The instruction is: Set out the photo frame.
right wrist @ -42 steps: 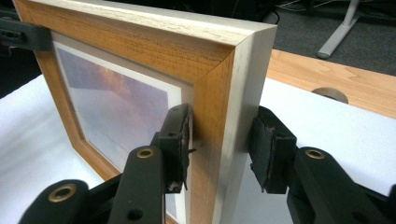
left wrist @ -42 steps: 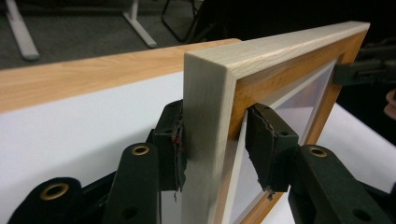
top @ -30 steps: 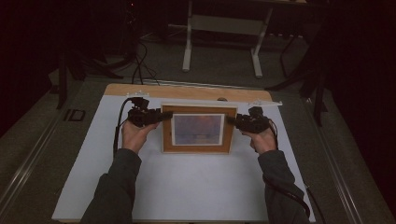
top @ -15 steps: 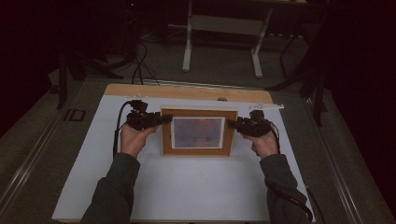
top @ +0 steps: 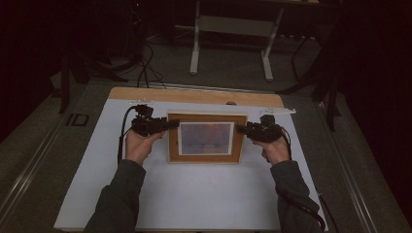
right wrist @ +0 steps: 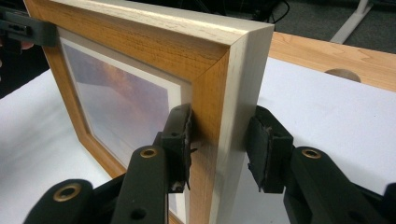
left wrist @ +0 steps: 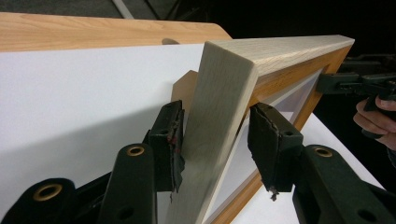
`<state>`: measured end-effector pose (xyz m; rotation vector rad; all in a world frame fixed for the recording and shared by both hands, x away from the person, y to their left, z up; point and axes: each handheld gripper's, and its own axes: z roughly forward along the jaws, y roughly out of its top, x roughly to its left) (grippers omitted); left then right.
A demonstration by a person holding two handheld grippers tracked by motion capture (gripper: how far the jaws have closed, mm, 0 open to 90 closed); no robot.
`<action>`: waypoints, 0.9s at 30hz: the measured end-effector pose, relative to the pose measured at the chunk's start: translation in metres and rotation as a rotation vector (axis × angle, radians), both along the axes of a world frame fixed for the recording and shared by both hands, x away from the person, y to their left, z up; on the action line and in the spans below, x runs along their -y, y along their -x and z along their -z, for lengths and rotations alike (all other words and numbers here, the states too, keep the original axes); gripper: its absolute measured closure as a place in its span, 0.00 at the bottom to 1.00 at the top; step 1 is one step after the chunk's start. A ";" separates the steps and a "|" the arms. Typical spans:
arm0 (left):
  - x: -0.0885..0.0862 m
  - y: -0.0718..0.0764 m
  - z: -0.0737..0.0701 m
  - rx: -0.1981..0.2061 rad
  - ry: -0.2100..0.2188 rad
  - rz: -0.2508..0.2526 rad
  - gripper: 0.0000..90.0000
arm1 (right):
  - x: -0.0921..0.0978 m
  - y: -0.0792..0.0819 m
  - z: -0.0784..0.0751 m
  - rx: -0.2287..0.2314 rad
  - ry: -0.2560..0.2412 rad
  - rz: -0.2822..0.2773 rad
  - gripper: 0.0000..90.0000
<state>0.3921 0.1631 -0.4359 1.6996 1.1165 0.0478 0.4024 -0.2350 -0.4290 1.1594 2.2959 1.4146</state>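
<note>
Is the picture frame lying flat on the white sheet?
No, the picture frame stands tilted, its back edge raised clear of the white sheet.

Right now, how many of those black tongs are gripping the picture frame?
2. The left tongs straddle the picture frame at its left side; the right tongs straddle its right side. Whether every pad touches the wood is hard to tell.

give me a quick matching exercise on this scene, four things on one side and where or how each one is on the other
Things:
1. wooden picture frame with a pale outer edge
2. left gripper
3. right gripper
4. white sheet covering the table

Places or states:
A. jaws set around the frame's right side
B. spread flat under the frame and both hands
C. held between the two grippers, picture facing the person
D. jaws set around the frame's left side

Pairs: 1-C, 2-D, 3-A, 4-B
</note>
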 end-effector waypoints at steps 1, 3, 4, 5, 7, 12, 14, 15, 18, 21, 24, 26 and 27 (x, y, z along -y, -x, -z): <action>0.000 0.000 0.000 0.000 0.001 0.000 0.63 | 0.000 0.000 0.000 -0.001 0.000 0.000 0.69; 0.000 0.000 0.000 -0.003 0.000 -0.003 0.63 | 0.000 0.000 0.000 -0.003 0.002 -0.002 0.69; 0.000 0.000 0.000 -0.005 0.000 -0.003 0.63 | 0.000 0.000 0.000 -0.003 0.002 -0.003 0.69; 0.000 0.001 0.000 -0.004 0.000 -0.003 0.63 | 0.000 -0.001 -0.001 -0.003 0.003 -0.004 0.69; 0.000 0.001 -0.001 -0.007 0.001 0.000 0.63 | 0.000 -0.001 0.000 -0.002 0.002 -0.004 0.69; -0.001 0.001 0.000 -0.003 0.013 0.016 0.61 | 0.000 -0.001 -0.001 0.001 0.004 -0.008 0.68; -0.001 0.002 0.000 0.003 -0.002 0.019 0.56 | 0.000 -0.001 -0.001 0.001 0.008 -0.008 0.68; 0.000 0.003 0.000 0.007 -0.011 0.020 0.54 | 0.000 -0.001 -0.001 0.002 0.008 -0.008 0.68; -0.003 0.005 0.000 0.022 -0.025 0.024 0.53 | 0.000 0.000 -0.002 0.005 0.019 -0.007 0.67; -0.009 0.008 -0.001 0.038 -0.030 0.019 0.52 | 0.002 0.001 -0.002 0.007 0.017 -0.010 0.65; -0.016 0.012 -0.004 0.049 -0.032 0.011 0.52 | 0.006 0.004 -0.003 0.010 0.018 -0.012 0.64; -0.022 0.016 -0.007 0.062 -0.029 0.001 0.52 | 0.010 0.006 -0.004 0.015 0.018 -0.013 0.64; -0.026 0.018 -0.008 0.069 -0.025 -0.007 0.52 | 0.012 0.007 -0.005 0.015 0.015 -0.012 0.64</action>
